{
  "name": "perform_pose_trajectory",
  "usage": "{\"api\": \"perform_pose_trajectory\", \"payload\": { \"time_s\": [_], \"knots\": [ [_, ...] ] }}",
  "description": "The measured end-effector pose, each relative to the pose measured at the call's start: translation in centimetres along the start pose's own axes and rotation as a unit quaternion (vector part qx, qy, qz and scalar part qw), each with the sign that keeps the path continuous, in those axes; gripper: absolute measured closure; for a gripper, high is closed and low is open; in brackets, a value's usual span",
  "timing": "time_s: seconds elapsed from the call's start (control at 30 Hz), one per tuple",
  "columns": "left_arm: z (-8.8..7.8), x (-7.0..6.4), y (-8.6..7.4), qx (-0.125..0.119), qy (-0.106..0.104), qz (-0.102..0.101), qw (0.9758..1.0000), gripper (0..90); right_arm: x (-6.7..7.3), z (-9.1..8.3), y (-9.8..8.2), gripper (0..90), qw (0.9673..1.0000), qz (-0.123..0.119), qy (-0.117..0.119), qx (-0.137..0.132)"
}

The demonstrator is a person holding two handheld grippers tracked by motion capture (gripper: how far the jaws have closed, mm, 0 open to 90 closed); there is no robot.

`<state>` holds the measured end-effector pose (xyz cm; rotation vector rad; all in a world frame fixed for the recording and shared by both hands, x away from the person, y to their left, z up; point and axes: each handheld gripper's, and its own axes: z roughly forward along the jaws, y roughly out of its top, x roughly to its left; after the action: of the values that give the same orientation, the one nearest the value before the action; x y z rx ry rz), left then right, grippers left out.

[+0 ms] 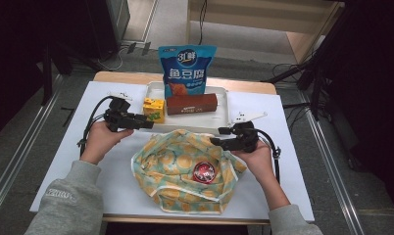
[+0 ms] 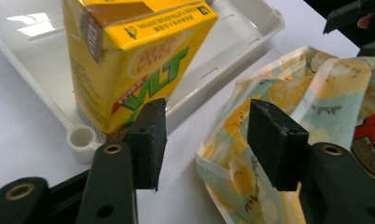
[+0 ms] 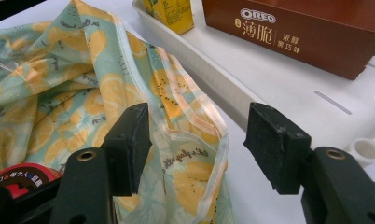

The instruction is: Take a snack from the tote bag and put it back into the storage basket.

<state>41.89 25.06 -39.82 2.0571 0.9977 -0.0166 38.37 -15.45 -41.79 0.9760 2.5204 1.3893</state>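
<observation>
A lemon-print cloth bag (image 1: 175, 161) lies open on the white table, with a round red packet (image 1: 204, 172) inside it. A yellow juice carton (image 1: 154, 109) stands at the left end of a white tray (image 1: 222, 93). My left gripper (image 1: 148, 125) is just in front of the carton and open. In the left gripper view its pads (image 2: 148, 140) are apart with nothing between them, the carton (image 2: 129, 60) close ahead and the bag (image 2: 288, 88) to the right. My right gripper (image 1: 215, 136) is open at the bag's right rim. That rim (image 3: 195, 121) lies between the jaws, untouched.
In the tray, a brown Oreo box (image 1: 191, 104) lies beside the carton, and a blue snack pouch (image 1: 186, 68) stands behind them. The tray's near wall (image 3: 209, 70) runs close to the bag. Bare table lies left and right of the bag.
</observation>
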Motion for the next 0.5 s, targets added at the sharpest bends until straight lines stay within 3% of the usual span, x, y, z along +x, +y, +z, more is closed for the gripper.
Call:
{"api": "perform_pose_trajectory", "payload": {
  "time_s": [0.5],
  "knots": [
    [-0.27,-0.81,-0.56,0.008,-0.009,0.012,0.9999,36.5,0.00,-0.28,0.07,40.9,1.0000,0.004,0.001,-0.002]
  ]
}}
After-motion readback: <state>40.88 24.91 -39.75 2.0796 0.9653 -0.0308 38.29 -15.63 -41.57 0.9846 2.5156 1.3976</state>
